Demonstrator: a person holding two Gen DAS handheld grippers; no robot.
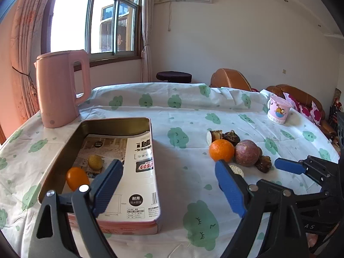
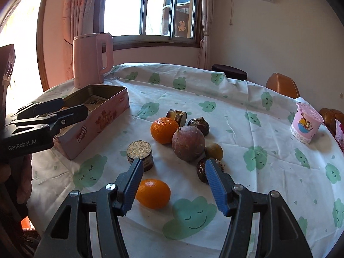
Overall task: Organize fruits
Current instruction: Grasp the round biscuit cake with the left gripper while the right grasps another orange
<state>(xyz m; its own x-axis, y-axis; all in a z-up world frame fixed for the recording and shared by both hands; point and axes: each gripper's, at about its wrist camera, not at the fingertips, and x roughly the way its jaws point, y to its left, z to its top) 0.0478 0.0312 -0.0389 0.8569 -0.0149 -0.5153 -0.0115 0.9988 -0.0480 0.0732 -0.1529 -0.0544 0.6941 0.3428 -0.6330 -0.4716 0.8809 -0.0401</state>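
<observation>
Glossy metal tin [image 1: 120, 124], matt cloth tablecloth [image 1: 182, 176]

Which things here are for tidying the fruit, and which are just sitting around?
For the job: pink tin, orange, small orange, purple-brown round fruit, small yellow-brown fruit, plus two fruits in the tin.

Just lying about: pink kettle, cartoon cup, dark stool.

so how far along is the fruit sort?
Done: an orange and a small yellow-green fruit lie in the tin. In hand: nothing; both sets of jaws open, empty. Left: two oranges, the purple fruit and darker pieces on the tablecloth.
</observation>
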